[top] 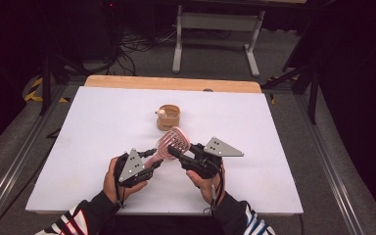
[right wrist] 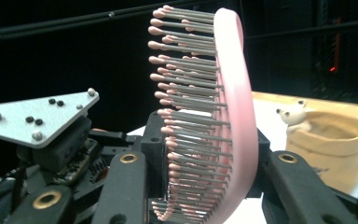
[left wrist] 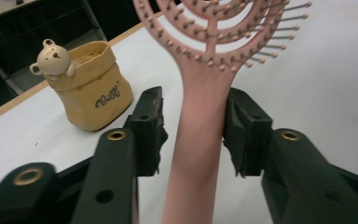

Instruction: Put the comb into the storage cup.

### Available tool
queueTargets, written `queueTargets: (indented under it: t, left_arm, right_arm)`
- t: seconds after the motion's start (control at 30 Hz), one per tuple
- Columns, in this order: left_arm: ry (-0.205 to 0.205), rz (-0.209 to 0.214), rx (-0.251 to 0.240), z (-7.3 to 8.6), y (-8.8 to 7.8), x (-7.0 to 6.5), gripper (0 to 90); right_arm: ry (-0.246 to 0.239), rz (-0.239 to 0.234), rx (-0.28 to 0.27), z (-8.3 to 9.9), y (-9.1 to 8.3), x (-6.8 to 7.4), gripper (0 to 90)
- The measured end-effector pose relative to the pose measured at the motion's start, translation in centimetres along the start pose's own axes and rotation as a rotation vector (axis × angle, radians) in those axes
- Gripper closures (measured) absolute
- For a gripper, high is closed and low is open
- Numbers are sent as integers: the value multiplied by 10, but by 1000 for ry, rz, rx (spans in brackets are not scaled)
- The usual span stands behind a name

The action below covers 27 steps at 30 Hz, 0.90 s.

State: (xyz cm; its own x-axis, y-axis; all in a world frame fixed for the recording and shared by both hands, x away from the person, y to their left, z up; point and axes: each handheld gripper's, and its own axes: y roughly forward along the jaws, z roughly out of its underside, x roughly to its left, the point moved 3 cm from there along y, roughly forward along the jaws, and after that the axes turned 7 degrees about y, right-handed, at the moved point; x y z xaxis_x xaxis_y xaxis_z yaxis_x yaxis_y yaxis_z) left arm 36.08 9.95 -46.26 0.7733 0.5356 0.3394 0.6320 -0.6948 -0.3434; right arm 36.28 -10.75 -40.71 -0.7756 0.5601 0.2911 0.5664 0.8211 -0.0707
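Observation:
A pink hairbrush (top: 172, 142) with grey bristles is held up over the white table (top: 93, 127), between my two grippers. My right gripper (top: 175, 152) is shut on the brush head (right wrist: 235, 116), with the bristles against one jaw and the pink back against the other. My left gripper (top: 152, 161) stands open around the handle (left wrist: 200, 121). One jaw touches the handle and a small gap shows at the other. A tan pouch-shaped holder (top: 169, 117) with a small bear figure (left wrist: 53, 58) on its rim stands upright just beyond the brush.
A wooden strip (top: 171, 83) runs along the table's far edge. Beyond it on the floor stand a white desk frame (top: 215, 34) and some cables (top: 132, 46). Bare white table surface lies to the left, right and front of the hands.

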Motion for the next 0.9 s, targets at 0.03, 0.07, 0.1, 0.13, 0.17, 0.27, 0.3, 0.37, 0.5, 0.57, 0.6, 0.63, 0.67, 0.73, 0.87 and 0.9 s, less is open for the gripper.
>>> queueTargets:
  t: [0.03,0.07,0.1,0.13,0.17,0.27,0.3,0.37,0.5,0.57,0.6,0.63,0.67,0.73,0.87,0.9]
  left_arm:
    - [-6,-2,-3,0,0,1,532]
    - [-18,-1,-6,0,-2,2,509]
    - [-17,-2,-9,1,-3,3,470]
    - [-21,3,-14,1,-4,4,456]
    - [-23,4,-23,1,-6,6,434]
    - [-32,2,-27,1,-10,9,345]
    - [-33,5,-29,2,-11,10,340]
    - [-32,6,-25,2,-15,14,311]
    - [-21,-4,-23,4,-22,21,269]
    - [-25,6,-26,5,-25,24,254]
    - [-31,7,-28,5,-27,25,233]
    - [-24,0,-24,6,-29,27,226]
    - [-30,4,-27,7,-30,29,218]
    - [-23,11,-21,9,-33,32,182]
    - [-10,24,-18,12,-39,36,137]
    - [-13,28,-17,13,-40,37,124]
  right_arm:
    - [-11,6,-4,-1,-1,0,632]
    - [-17,9,-9,-1,-2,1,632]
    - [-30,16,-14,-3,-4,0,632]
    - [-35,18,-16,-4,-5,0,633]
    - [-41,23,-19,-5,-7,0,633]
    - [-52,27,-26,-8,-11,-2,635]
    - [-53,30,-26,-8,-12,-2,635]
    - [-61,41,-26,-10,-14,-2,636]
    - [-79,54,-29,-12,-18,-3,637]
    - [-85,53,-35,-13,-20,-3,638]
    - [-92,52,-37,-14,-21,-3,638]
    - [-93,53,-39,-15,-21,-3,638]
    - [-95,60,-39,-15,-22,-3,638]
    - [-102,60,-43,-17,-24,-3,638]
    - [-102,66,-48,-19,-27,-4,638]
    - [-109,72,-50,-19,-28,-4,638]
